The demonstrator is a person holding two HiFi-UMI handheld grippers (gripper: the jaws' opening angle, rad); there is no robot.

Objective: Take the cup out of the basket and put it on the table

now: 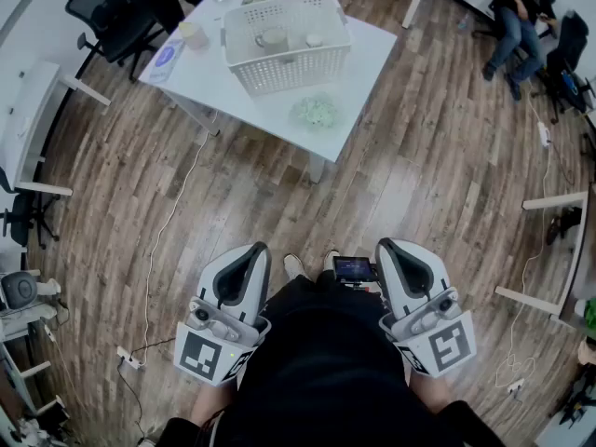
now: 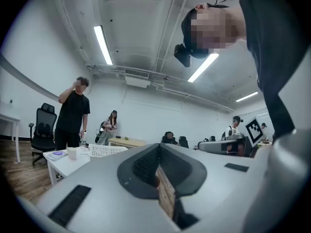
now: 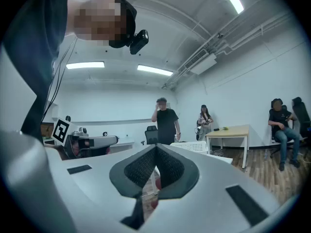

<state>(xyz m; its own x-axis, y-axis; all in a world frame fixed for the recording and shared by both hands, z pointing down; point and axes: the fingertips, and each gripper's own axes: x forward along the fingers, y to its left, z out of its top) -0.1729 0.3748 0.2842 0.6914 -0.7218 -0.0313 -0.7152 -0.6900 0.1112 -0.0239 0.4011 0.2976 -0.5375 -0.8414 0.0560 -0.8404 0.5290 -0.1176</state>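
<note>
Left gripper [image 2: 158, 147] jaws pressed together, nothing between them, aimed level across the room. Far left: white table [image 2: 60, 168] carrying a white basket [image 2: 104, 151] and small pale container [image 2: 72, 153] — person in black [image 2: 73, 113] stands behind it.

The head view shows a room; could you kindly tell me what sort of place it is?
Probably an open office or lab workroom: a white table on a wood-look floor, a black office chair, and ceiling strip lights.
</note>
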